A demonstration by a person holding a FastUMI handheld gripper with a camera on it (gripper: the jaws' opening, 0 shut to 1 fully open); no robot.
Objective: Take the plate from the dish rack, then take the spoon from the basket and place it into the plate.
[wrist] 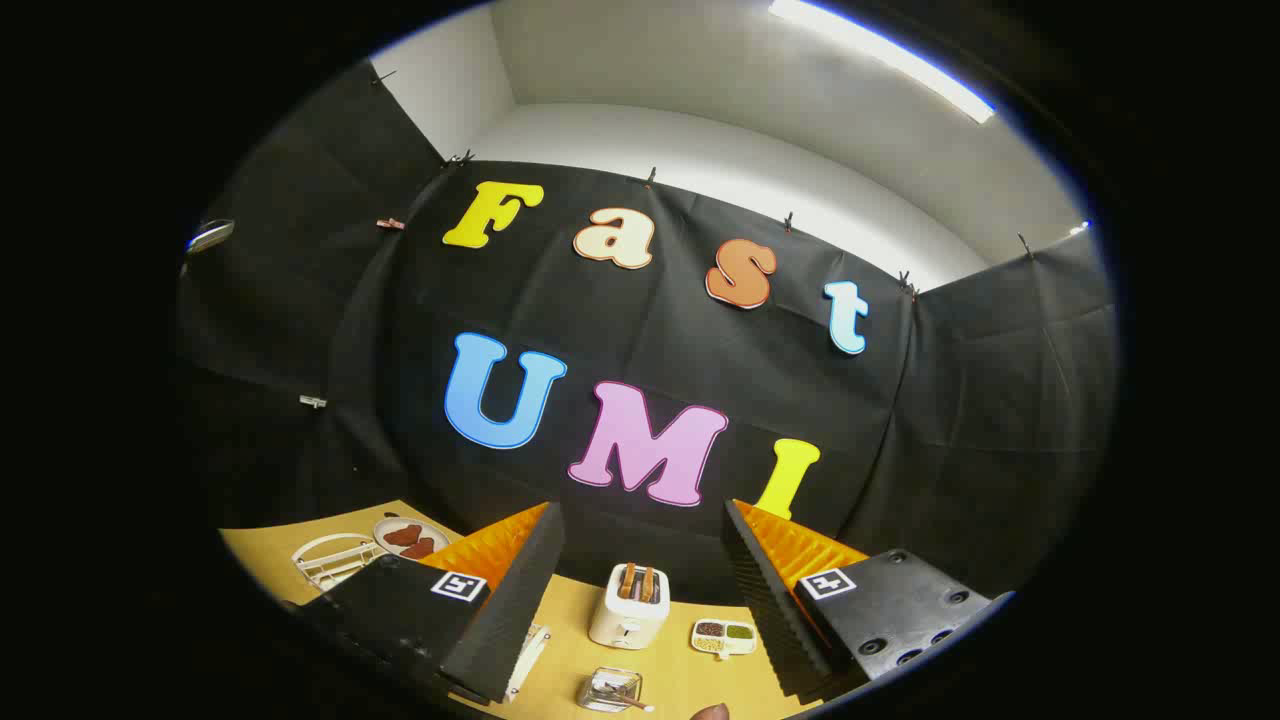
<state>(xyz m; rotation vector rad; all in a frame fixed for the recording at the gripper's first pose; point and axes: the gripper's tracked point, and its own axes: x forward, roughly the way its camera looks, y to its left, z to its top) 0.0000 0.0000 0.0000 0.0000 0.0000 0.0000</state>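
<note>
Above yellow table (690, 675), tool (640, 600) agape.

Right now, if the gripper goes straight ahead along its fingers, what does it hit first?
Probably the white toaster holding toast, standing on the yellow table between the open gripper fingers; depth is unclear.

I see my gripper (640, 590) held open above the tabletop (560, 620), fingers well apart and empty. Between them, beyond the tips, a toaster (628, 605) stands; a small divided dish (724, 636) sits beside it. Near the far left corner sit the wire dish rack (330, 560) and a plate (411, 537).
</note>
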